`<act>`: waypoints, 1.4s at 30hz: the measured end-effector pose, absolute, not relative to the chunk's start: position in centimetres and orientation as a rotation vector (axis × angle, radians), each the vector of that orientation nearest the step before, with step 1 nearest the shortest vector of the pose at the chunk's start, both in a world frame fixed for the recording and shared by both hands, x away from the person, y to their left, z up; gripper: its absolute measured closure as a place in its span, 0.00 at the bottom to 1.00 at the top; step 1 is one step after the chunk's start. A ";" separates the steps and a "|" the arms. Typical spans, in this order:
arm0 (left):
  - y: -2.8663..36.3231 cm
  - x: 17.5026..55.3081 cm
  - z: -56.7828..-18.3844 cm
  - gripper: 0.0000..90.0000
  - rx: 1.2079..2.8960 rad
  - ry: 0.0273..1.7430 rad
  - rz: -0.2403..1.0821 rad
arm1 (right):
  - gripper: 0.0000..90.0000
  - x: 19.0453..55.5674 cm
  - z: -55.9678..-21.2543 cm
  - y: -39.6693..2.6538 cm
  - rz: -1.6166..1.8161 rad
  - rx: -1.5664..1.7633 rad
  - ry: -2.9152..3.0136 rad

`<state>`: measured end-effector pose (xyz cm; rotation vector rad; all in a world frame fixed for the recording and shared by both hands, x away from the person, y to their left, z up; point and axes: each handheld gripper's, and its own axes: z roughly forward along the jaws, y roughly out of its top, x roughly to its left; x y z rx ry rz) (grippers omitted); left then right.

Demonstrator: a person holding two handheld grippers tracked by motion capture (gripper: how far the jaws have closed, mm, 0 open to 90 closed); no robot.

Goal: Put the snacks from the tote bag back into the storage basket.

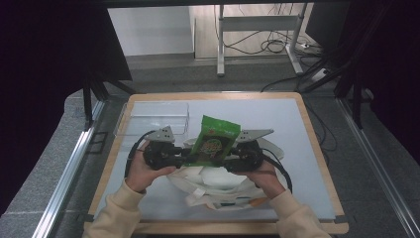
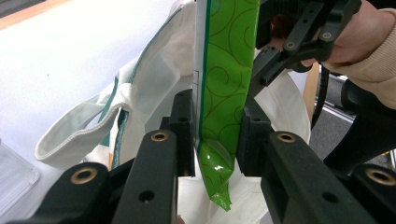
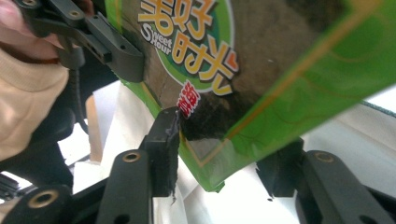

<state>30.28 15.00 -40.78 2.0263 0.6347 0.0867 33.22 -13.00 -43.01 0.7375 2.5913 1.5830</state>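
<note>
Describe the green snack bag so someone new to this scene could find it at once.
Look to the middle of the white table, just above the crumpled white cloth bag. The snack bag stands upright there between the left gripper and the right gripper. It is the one bright green thing, with yellow lettering.

Readable text sits on the green snack pouch (image 3: 243,56), front face, just above the right hand-held gripper (image 3: 224,158): "Sweet Hour" in small white Latin letters beside large yellow-orange Chinese characters, roughly 美好时光. Below those, small white characters on a red tag, too small to read. Same logo in the high view, illegible.
</note>
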 end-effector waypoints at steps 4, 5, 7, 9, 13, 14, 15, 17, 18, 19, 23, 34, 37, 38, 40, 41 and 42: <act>15.4 30.3 -40.4 0.81 2.012 0.626 0.063 | 0.64 33.5 -42.6 -13.3 1.616 0.727 2.607; 15.5 30.2 -40.1 0.81 2.005 0.622 0.060 | 0.65 33.4 -42.2 -13.4 1.617 0.714 2.609; 15.6 30.0 -39.7 0.81 1.997 0.609 0.070 | 0.65 33.2 -41.2 -13.2 1.585 0.684 2.617; 15.8 30.1 -40.0 0.81 1.985 0.607 0.060 | 0.66 33.0 -40.7 -13.1 1.568 0.641 2.607; 15.7 30.6 -41.0 0.80 1.998 0.623 0.023 | 0.68 33.3 -41.7 -13.4 1.602 0.667 2.605; 15.7 30.7 -41.1 0.80 2.002 0.624 0.018 | 0.69 33.3 -42.1 -13.5 1.610 0.677 2.608; 15.6 30.8 -41.3 0.80 2.010 0.623 0.020 | 0.69 33.4 -42.3 -13.6 1.619 0.680 2.611; 15.5 31.0 -41.5 0.80 2.004 0.632 0.012 | 0.70 33.6 -42.6 -13.7 1.620 0.688 2.619; 15.5 31.0 -41.6 0.80 2.005 0.632 0.010 | 0.71 33.7 -42.7 -13.7 1.622 0.688 2.621; 15.4 31.1 -41.7 0.80 2.005 0.635 0.008 | 0.72 33.8 -42.7 -13.8 1.627 0.690 2.620; 15.2 31.0 -41.9 0.78 2.018 0.627 0.004 | 0.78 33.6 -42.4 -14.3 1.653 0.663 2.623; 15.0 31.2 -42.1 0.61 2.047 0.633 0.066 | 0.82 33.4 -41.9 -14.7 1.643 0.601 2.636; 15.4 31.1 -41.9 0.52 2.039 0.644 0.085 | 0.82 33.3 -41.6 -14.9 1.626 0.596 2.632; 15.5 31.1 -41.8 0.50 2.036 0.646 0.093 | 0.82 33.2 -41.5 -15.0 1.612 0.595 2.631; 15.8 31.0 -41.6 0.48 2.031 0.645 0.102 | 0.82 33.2 -41.4 -15.3 1.582 0.594 2.630; 16.0 31.0 -41.5 0.48 2.024 0.649 0.100 | 0.82 33.2 -41.3 -15.4 1.562 0.596 2.633; 16.1 31.0 -41.4 0.48 2.023 0.649 0.103 | 0.82 33.1 -41.3 -15.5 1.547 0.597 2.636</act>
